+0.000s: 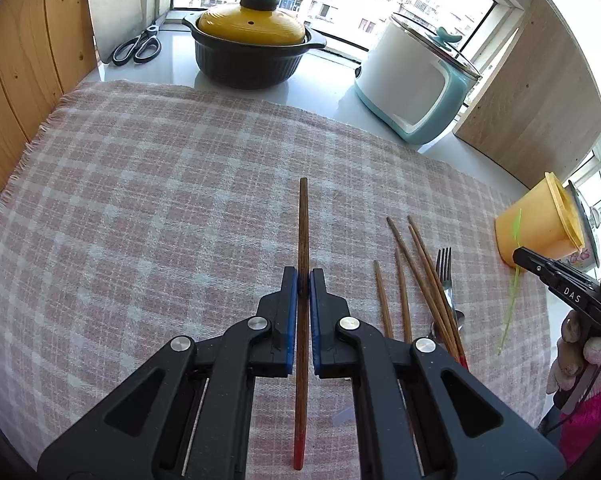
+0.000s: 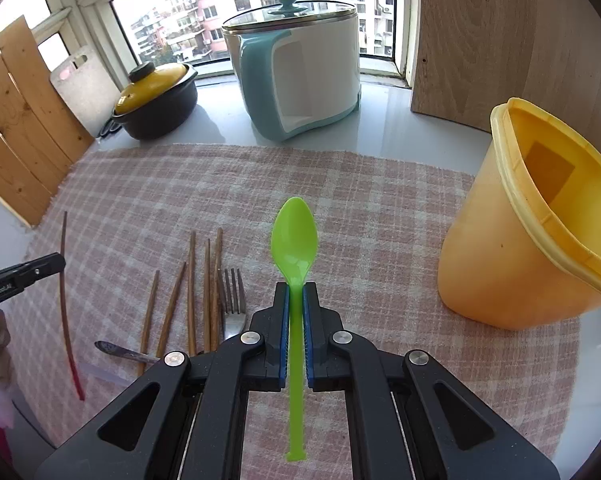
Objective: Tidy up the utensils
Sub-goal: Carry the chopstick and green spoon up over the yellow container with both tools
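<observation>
Left tongs (image 1: 303,280): clamped on a single brown chopstick (image 1: 303,240), which runs straight along the line of the blue pads (image 1: 291,320), its slim end sticking out ahead and its red end trailing back between the arms.
Right tongs (image 2: 296,292): clamped on the neck of a green plastic spoon (image 2: 294,236); the bowl stands out ahead of the tips and the handle runs back between the arms.
Loose utensils: brown chopsticks (image 2: 190,288) and a metal fork (image 2: 233,300) lie together on the cloth, to the right of the left tongs and to the left of the right tongs; the bowl of a metal spoon (image 2: 112,350) shows among them.
Yellow cup (image 2: 512,232): stands upright on the cloth to the right of the right tongs, open mouth visible, apart from the green spoon.
Checked cloth (image 1: 160,184): pink and white, spread on the desk (image 1: 332,76) below both tongs.
Beyond the cloth: a dark pot with a yellow lid (image 1: 252,46), a white and teal cooker (image 1: 416,80) with a glass lid, and black-handled scissors (image 1: 138,46) to the left of the pot, all near the window.
Person: a gloved hand (image 1: 576,348) holds the right tongs at the edge of the left view.
</observation>
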Action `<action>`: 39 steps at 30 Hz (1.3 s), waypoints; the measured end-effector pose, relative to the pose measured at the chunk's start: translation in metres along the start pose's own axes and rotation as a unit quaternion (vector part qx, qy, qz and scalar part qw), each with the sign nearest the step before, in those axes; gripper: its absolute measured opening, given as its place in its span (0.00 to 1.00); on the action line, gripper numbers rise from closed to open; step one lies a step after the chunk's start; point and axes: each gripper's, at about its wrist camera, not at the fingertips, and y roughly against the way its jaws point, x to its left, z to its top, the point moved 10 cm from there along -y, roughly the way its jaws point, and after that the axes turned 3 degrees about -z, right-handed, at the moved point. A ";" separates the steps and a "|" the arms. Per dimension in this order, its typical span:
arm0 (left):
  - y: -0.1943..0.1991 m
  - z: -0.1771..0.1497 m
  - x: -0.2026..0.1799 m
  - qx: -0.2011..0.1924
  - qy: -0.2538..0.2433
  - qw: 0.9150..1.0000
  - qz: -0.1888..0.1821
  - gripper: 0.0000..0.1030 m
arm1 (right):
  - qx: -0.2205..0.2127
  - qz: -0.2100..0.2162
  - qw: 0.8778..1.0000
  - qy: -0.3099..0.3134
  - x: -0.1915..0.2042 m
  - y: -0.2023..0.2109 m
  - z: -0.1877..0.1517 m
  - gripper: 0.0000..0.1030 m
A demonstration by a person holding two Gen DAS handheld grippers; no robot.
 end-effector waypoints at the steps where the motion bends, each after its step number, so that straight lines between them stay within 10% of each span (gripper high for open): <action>1: 0.003 0.001 -0.004 -0.004 -0.003 1.000 -0.004 0.04 | -0.003 0.003 1.000 -0.002 0.000 0.004 0.000 0.05; 39: 0.097 0.079 -0.245 -0.122 -0.145 0.969 -0.157 0.03 | -0.167 -0.039 0.984 -0.049 -0.096 0.143 0.065 0.05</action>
